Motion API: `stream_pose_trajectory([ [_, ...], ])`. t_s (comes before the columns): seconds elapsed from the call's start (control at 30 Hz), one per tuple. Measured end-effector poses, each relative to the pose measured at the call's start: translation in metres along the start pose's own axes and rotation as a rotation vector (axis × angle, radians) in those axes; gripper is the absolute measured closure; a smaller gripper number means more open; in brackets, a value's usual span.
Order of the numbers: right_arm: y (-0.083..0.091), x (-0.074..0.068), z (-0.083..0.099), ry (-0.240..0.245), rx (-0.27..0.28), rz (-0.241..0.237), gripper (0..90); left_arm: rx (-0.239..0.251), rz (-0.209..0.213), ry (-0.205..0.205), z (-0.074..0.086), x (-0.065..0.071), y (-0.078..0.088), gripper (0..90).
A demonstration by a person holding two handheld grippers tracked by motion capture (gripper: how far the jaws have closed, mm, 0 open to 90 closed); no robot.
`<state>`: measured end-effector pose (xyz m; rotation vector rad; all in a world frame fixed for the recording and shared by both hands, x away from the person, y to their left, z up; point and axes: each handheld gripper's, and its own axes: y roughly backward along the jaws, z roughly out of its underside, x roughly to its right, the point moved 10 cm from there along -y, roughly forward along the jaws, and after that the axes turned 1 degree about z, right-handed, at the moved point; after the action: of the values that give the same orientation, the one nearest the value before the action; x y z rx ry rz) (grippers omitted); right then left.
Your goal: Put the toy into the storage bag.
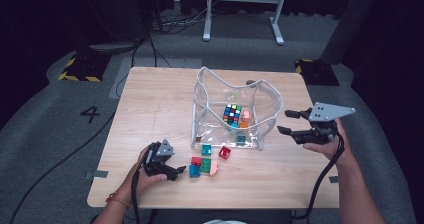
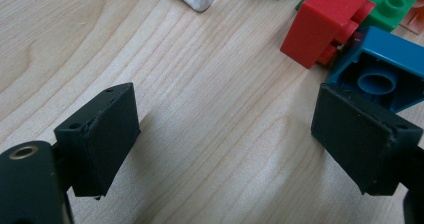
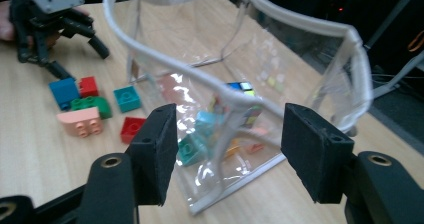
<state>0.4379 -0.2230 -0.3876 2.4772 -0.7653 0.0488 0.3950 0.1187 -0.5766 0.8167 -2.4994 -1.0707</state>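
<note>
A clear plastic bag (image 1: 210,109) with a white rim stands open at mid-table. Inside it lie a colour cube (image 1: 232,114) and a few small bricks. Just in front of the bag sit loose bricks: teal (image 1: 206,149), red (image 1: 224,152), another red (image 1: 196,161), green (image 1: 205,165), blue (image 1: 194,171) and pink (image 1: 214,168). My left gripper (image 1: 177,173) rests low on the table, open, its right jaw beside the blue brick (image 2: 385,64). Held at the bag's right side, my right gripper (image 1: 285,122) is open and faces the bag's near corner (image 3: 235,109); nothing is gripped.
The wooden table (image 1: 150,99) has bare room on its left half and along the front edge. A desk frame (image 1: 245,4) stands on the floor beyond. Cables trail from both grippers off the near edge.
</note>
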Motion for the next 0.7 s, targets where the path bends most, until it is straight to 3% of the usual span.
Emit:
stream_pose_trajectory([
  [0.1, -0.003, -0.015, 0.010, -0.013, 0.005, -0.032, 40.0, 0.000, 0.000, 0.000, 0.000, 0.000, 0.000, 12.0],
  [0.2, -0.010, -0.030, 0.021, 0.005, -0.006, -0.044, 40.1, 0.000, 0.000, -0.001, 0.000, 0.000, 0.000, 12.0],
  [0.23, -0.013, -0.035, 0.023, -0.018, 0.007, -0.061, 40.4, 0.000, 0.000, 0.000, 0.000, 0.000, 0.000, 12.0],
  [0.3, -0.022, -0.046, 0.030, -0.016, 0.008, -0.084, 40.4, 0.000, 0.000, 0.000, 0.000, 0.000, 0.000, 12.0],
  [0.5, -0.061, -0.082, 0.053, -0.013, -0.040, -0.166, 41.5, 0.000, 0.000, 0.000, 0.000, 0.000, 0.000, 12.0],
  [0.7, -0.103, -0.098, 0.067, -0.035, -0.101, -0.195, 41.4, 0.000, 0.000, 0.000, 0.000, 0.000, 0.000, 12.0],
])
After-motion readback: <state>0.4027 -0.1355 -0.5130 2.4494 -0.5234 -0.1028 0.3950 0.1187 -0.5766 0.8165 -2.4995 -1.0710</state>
